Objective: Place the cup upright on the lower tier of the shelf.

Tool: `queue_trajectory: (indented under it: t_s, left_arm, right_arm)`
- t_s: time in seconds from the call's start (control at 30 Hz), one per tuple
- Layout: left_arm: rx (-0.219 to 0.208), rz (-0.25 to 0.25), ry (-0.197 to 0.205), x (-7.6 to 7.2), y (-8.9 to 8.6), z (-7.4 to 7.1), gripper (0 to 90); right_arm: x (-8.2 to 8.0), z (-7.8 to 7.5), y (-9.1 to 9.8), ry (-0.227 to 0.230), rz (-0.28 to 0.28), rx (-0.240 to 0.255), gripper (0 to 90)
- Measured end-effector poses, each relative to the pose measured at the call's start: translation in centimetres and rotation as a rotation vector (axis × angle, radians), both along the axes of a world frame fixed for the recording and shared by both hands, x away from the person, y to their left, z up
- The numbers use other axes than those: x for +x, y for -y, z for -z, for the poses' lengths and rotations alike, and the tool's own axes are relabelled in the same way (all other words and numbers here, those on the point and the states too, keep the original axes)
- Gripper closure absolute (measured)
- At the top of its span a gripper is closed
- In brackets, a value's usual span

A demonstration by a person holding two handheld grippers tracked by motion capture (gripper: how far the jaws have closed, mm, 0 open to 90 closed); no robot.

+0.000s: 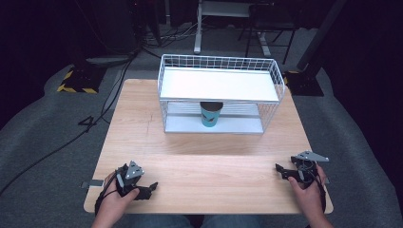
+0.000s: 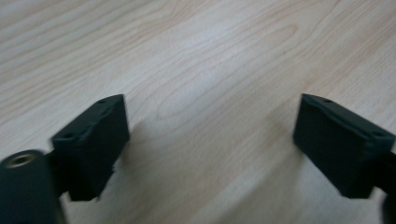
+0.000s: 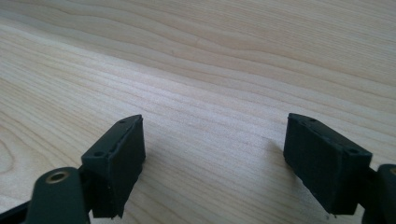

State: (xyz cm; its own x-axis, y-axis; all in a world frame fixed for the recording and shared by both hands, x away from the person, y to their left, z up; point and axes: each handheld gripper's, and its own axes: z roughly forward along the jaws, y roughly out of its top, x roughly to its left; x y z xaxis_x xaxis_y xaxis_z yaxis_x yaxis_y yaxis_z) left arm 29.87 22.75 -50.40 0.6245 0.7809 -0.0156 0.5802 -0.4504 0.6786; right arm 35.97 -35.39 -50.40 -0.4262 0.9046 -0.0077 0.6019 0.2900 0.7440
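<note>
Both my grippers rest at the near edge of the pale wooden table (image 1: 199,185), the left gripper (image 1: 148,190) and the right gripper (image 1: 280,171) each with jaws spread wide and nothing between them. One teal paper cup with a brown rim (image 1: 210,114) stands upright far ahead, on the lower shelf of the single white wire rack (image 1: 218,83). It lies about midway between my hands, neither clearly nearer.
</note>
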Motion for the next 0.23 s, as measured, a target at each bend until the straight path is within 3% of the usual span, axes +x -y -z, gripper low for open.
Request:
queue_trajectory:
  t_s: [0.23]
  left_arm:
    - [-0.001,0.004,-0.009,0.43,0.04,0.12,4.9]
  right_arm:
    - [0.0,-0.02,-0.07,-0.003,0.004,-0.001,20.6]
